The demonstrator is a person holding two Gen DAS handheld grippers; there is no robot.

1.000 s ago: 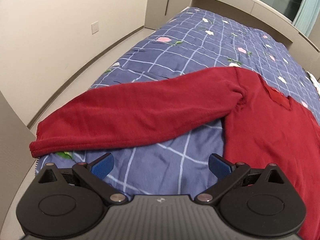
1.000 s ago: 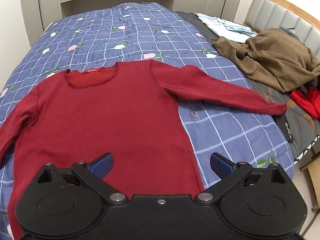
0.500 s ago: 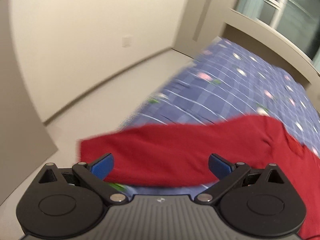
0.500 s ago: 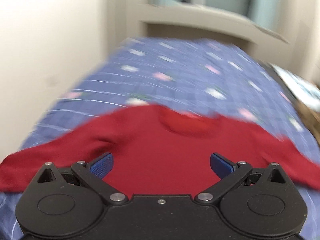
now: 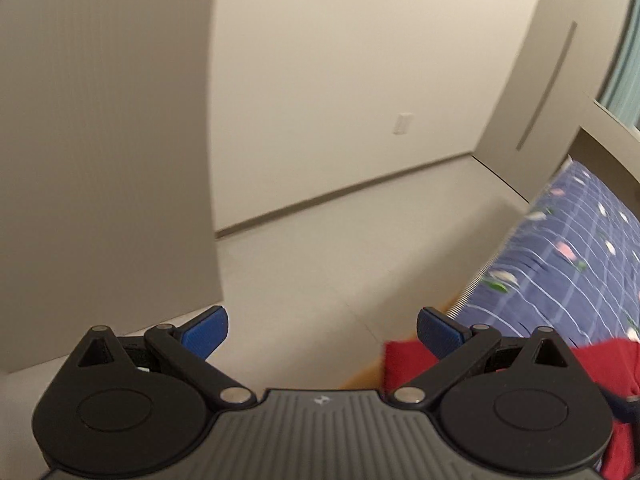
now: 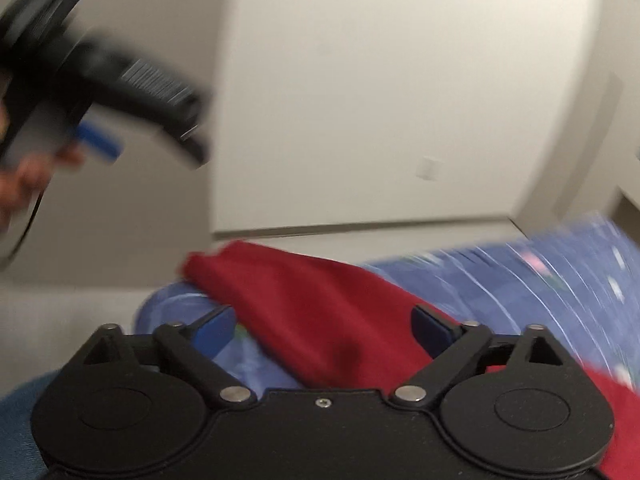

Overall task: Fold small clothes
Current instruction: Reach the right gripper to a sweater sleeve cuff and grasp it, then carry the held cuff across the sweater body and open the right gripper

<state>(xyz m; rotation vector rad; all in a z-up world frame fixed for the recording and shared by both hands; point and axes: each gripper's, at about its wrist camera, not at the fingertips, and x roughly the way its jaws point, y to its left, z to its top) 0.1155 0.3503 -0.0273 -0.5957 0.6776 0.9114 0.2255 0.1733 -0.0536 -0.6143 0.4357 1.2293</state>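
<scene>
Left wrist view shows we have swung away from the bed (image 5: 568,280) toward the bare wall, leaving only the red sweater's (image 5: 404,364) cuff at lower right. Both the left gripper (image 5: 322,326) and right gripper (image 6: 322,328) have jaws released, grasping nothing, so folding hasn't begun.

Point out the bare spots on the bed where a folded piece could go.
Free: the blue checked quilt right of the red sleeve, toward the wall. Crowded: the near edge, where the sleeve lies between the open right tool fingers. Blur hides the rest.
</scene>
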